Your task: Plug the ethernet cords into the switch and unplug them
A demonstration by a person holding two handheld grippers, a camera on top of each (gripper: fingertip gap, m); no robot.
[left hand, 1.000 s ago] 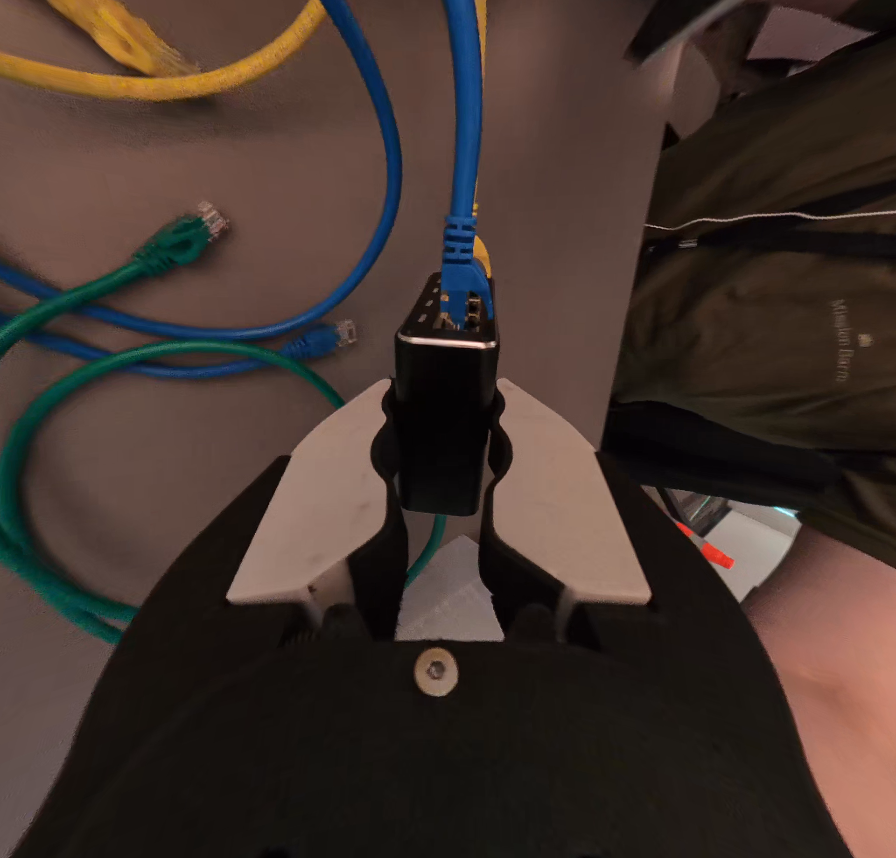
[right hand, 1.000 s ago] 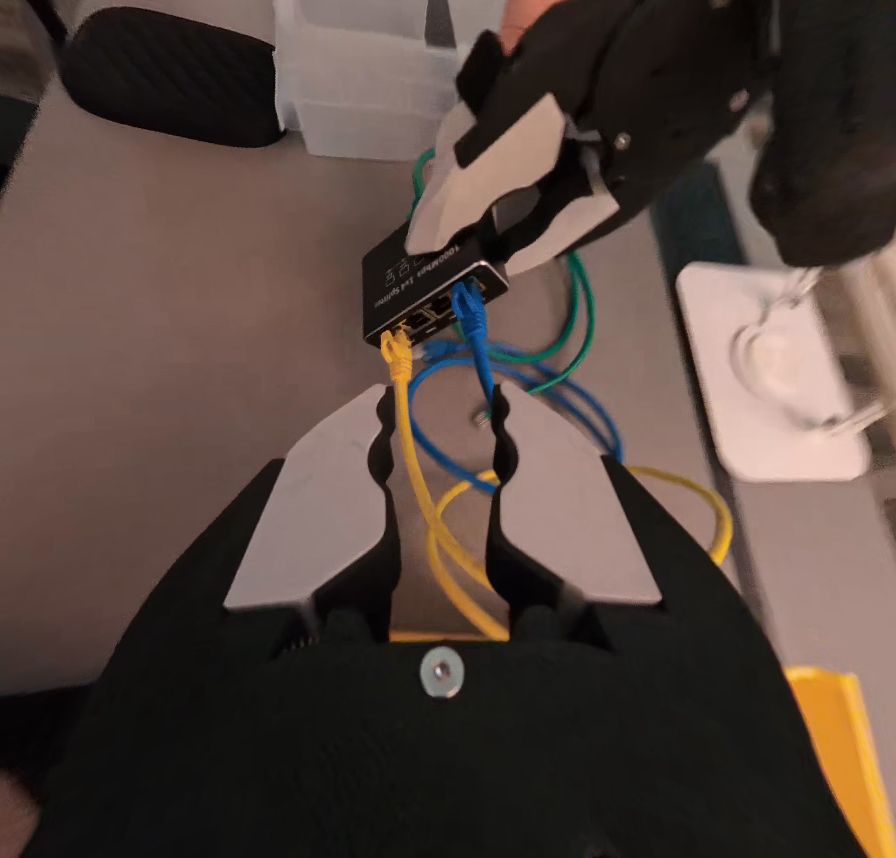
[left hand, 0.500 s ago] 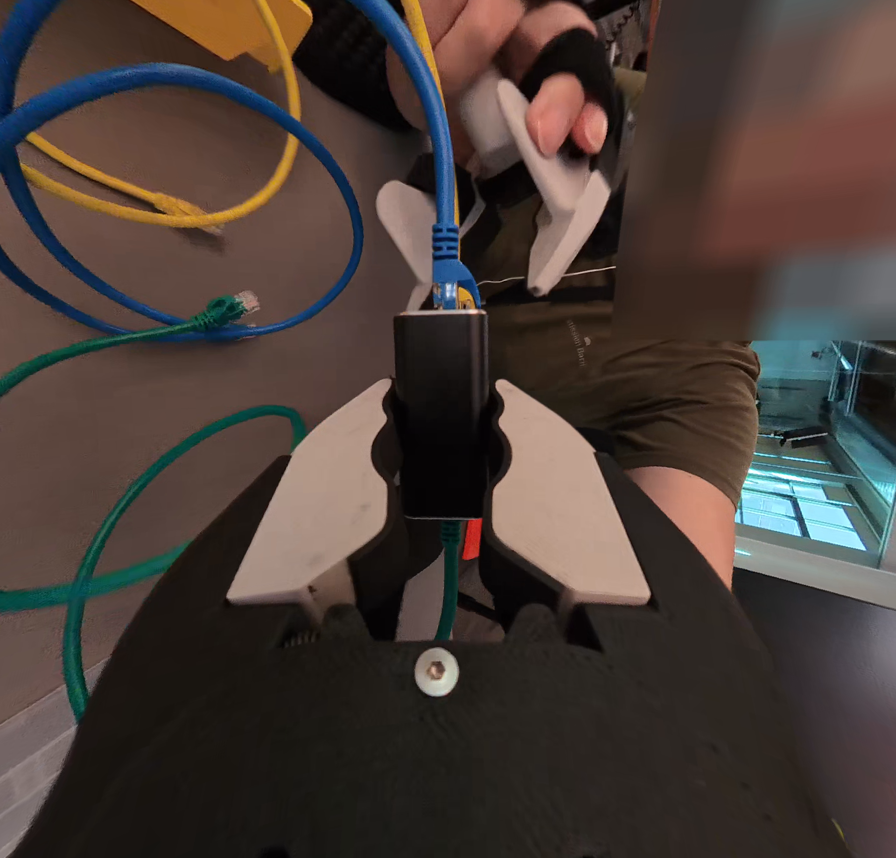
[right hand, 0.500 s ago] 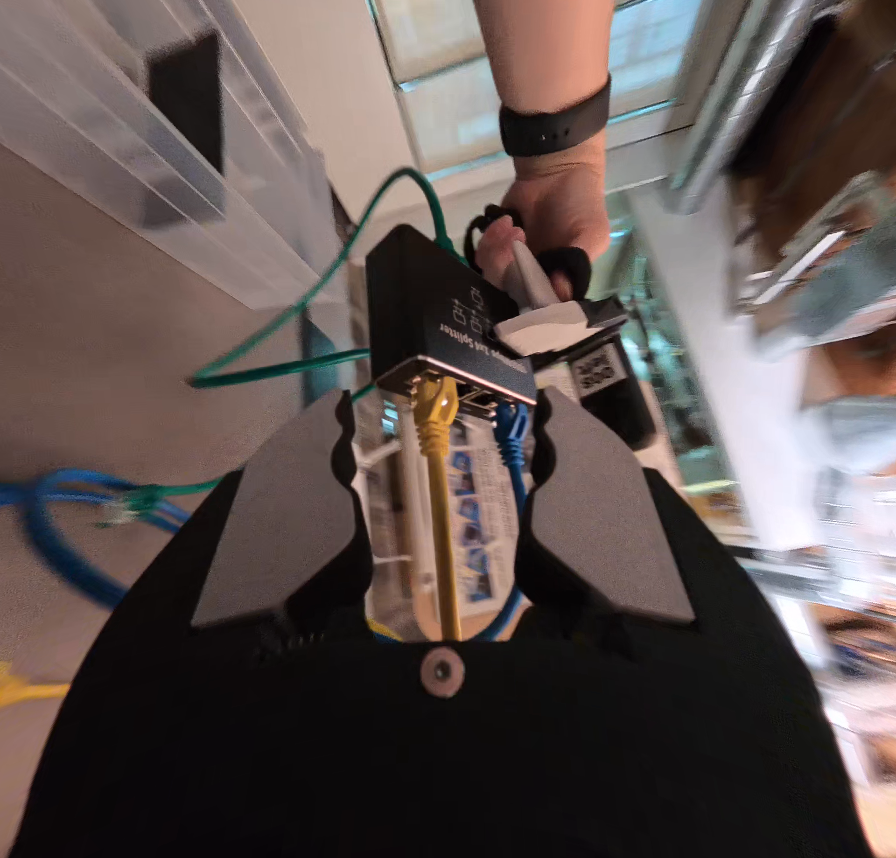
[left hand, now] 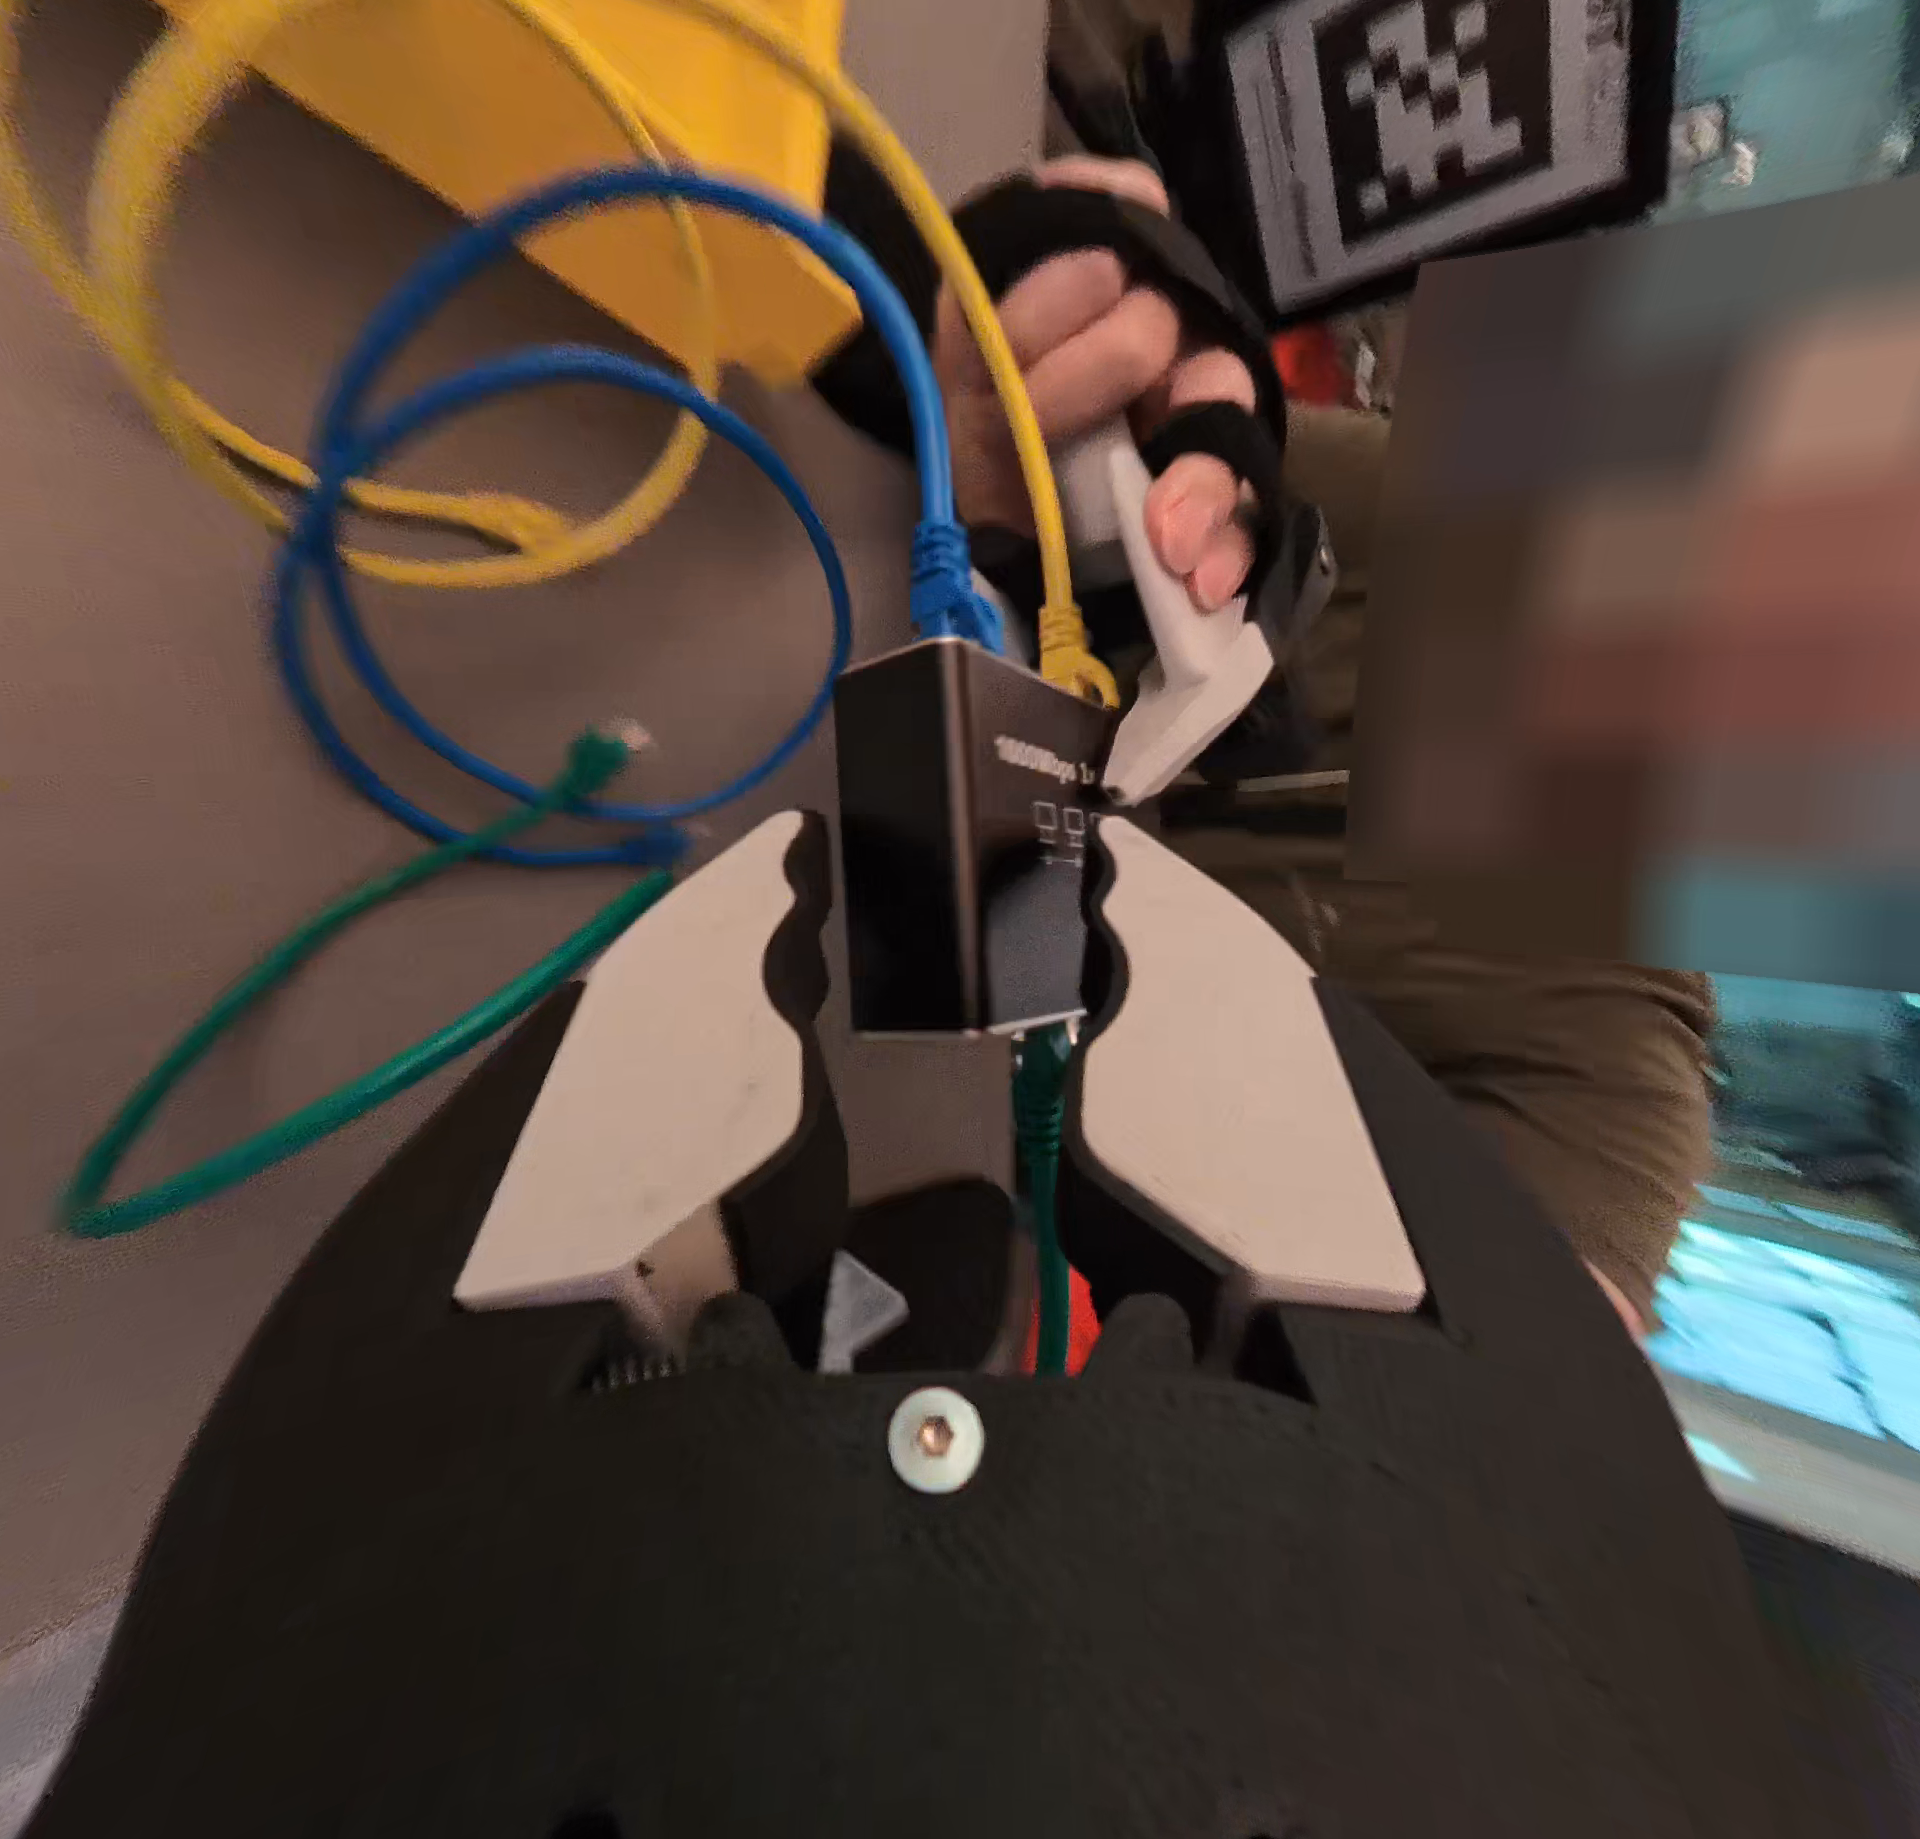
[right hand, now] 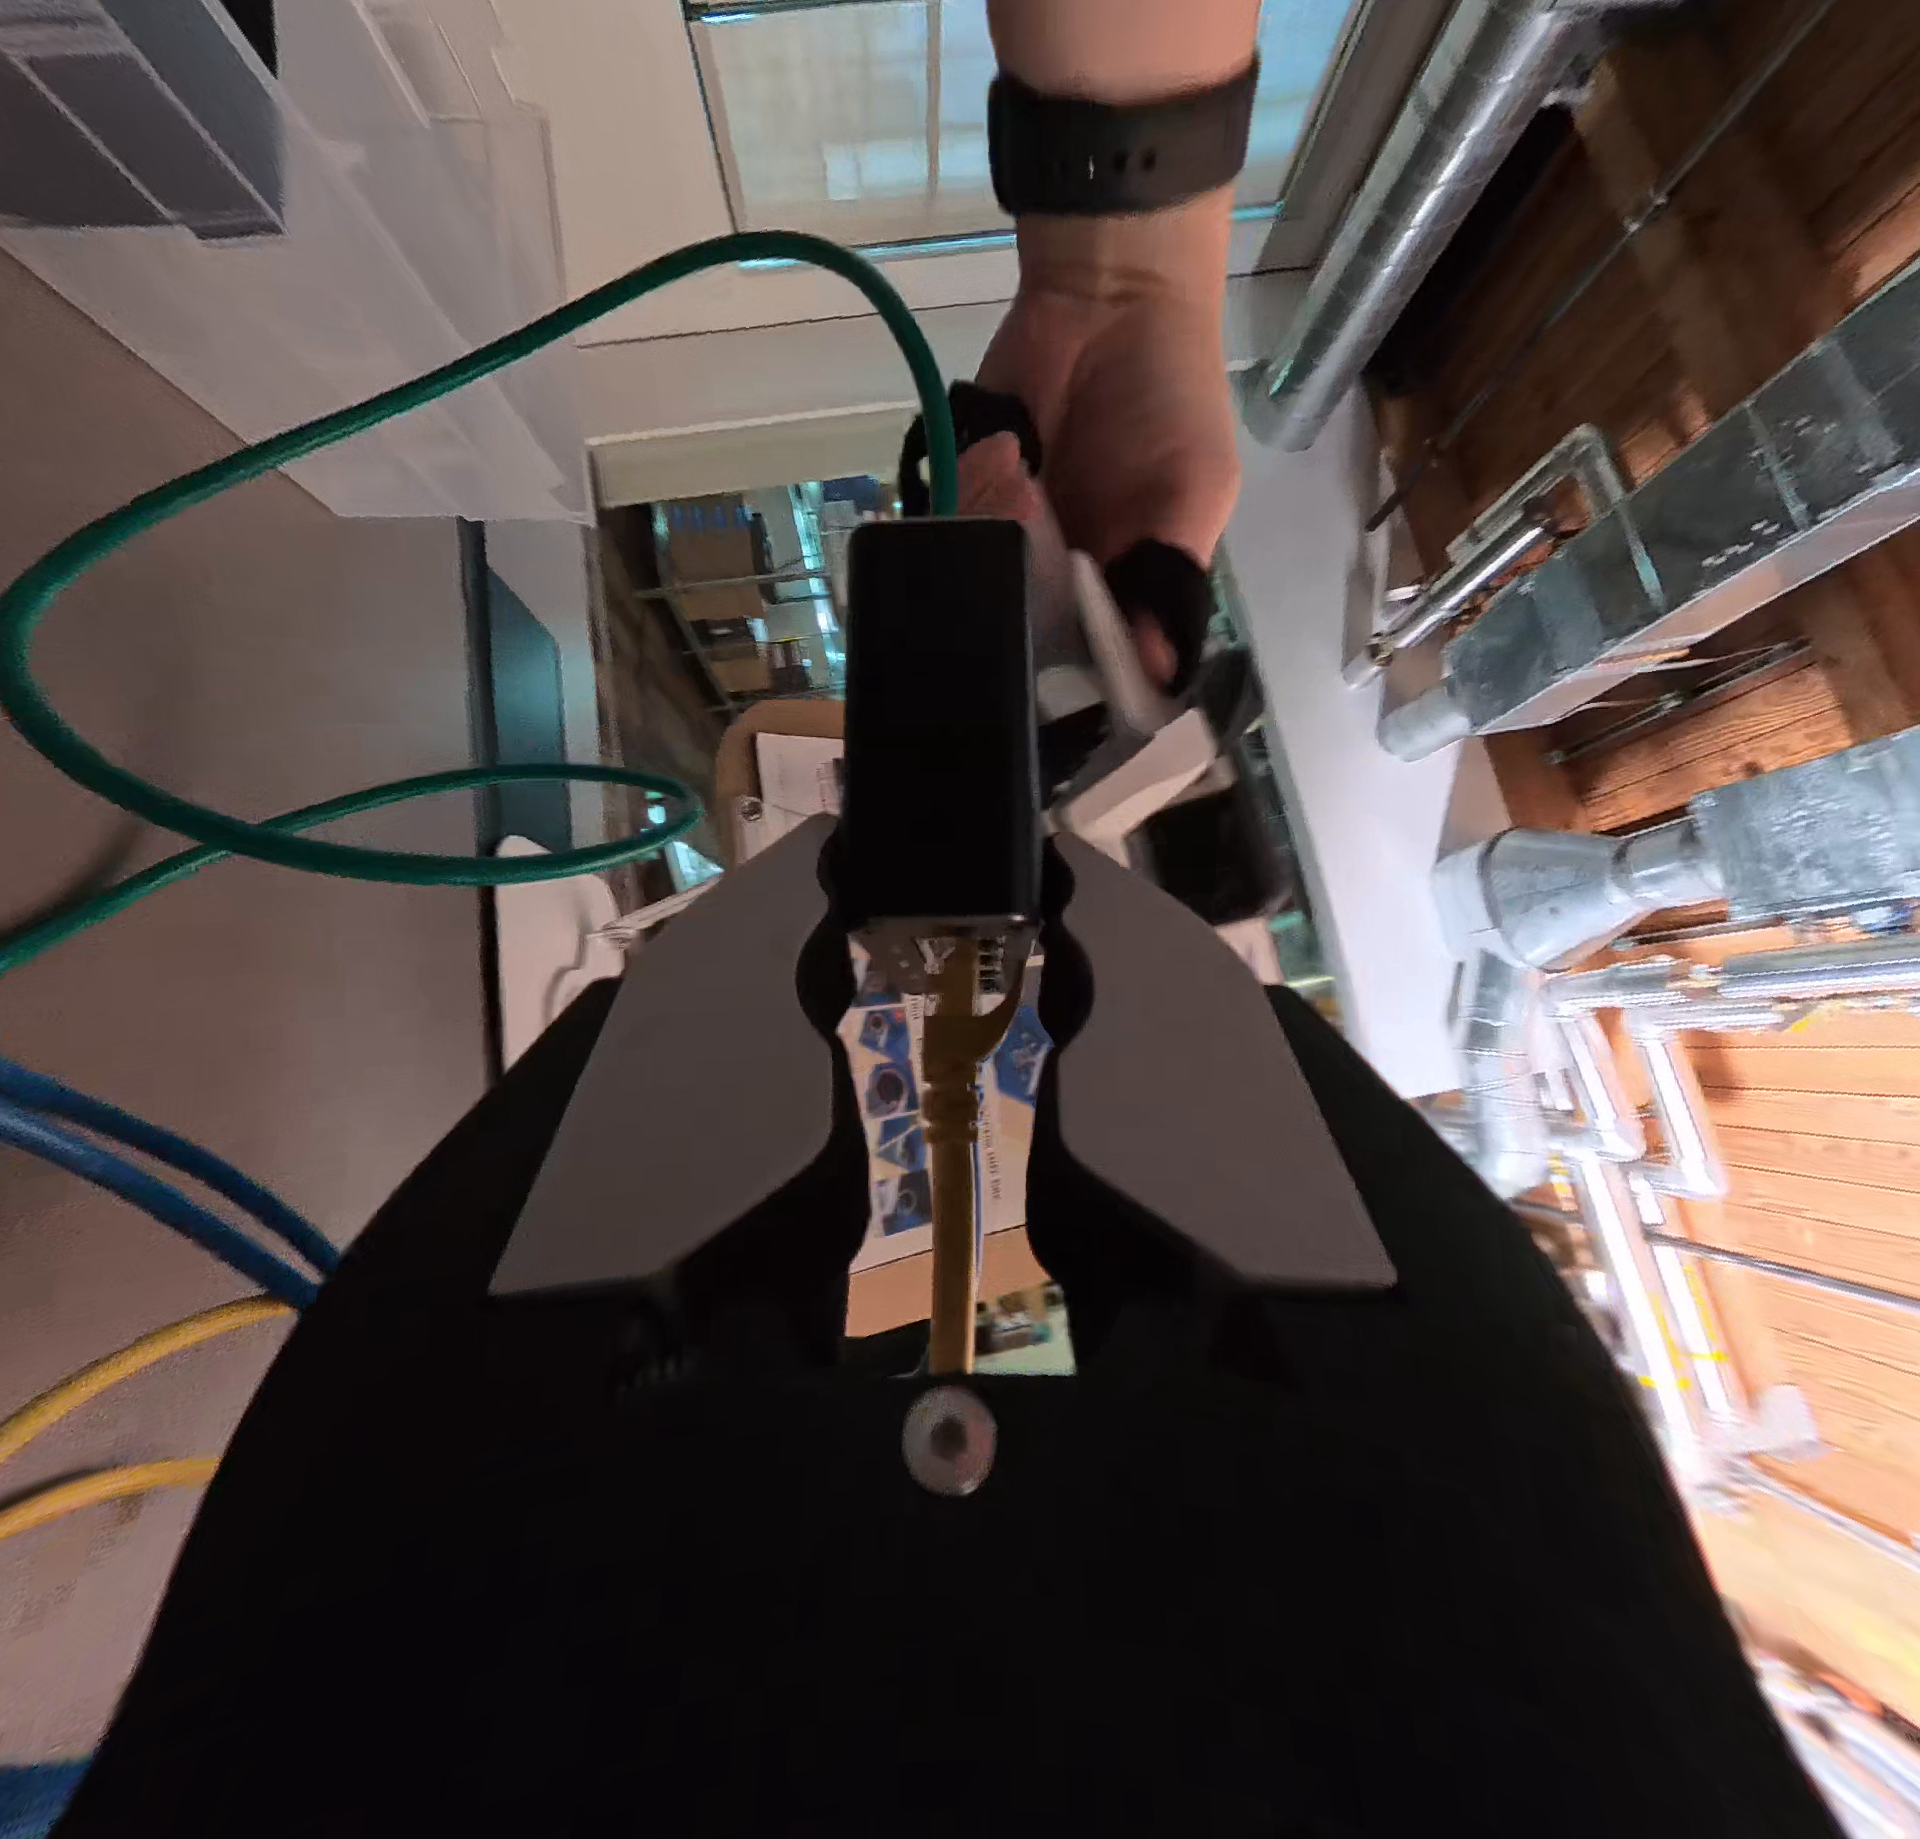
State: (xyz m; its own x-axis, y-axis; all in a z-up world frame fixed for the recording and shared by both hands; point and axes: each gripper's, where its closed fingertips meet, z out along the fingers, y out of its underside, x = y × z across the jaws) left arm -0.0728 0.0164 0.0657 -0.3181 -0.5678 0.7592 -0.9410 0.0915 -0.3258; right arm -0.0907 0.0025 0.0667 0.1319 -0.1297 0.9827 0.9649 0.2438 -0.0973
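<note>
Left claw [left hand: 951, 833] sits w/ jaws set fairly wide round the small black rectangular metal switch box [left hand: 935, 854]; box is turned edge-on between the white fingers [left hand: 665, 1062], right fingertip touching it, left side shows a gap, so can't tell if it's truly clamped. Green ethernet cord [left hand: 1039, 1145] is plugged into the box's near end, running back btwn the fingers toward the claw base. At the far end, blue ethernet cord [left hand: 940, 574] and yellow ethernet cord [left hand: 1065, 626] are plugged in side by side. Just beyond, right claw [left hand: 1132, 761] w/ a person's hand [left hand: 1091, 355] on it touches the box's far corner. In the right wrist view, right claw [right hand: 940, 844] is closed narrow on the same box [right hand: 940, 709], fingers [right hand: 707, 1062] pressing both sides near its port end; yellow cord [right hand: 951, 1114] runs back btwn them, green cord [right hand: 312, 833] loops off left from the far end. Further left of the left claw: loose cord loops on the grey desk [left hand: 156, 750], yellow plastic bin [left hand: 582, 127] beyond.
</note>
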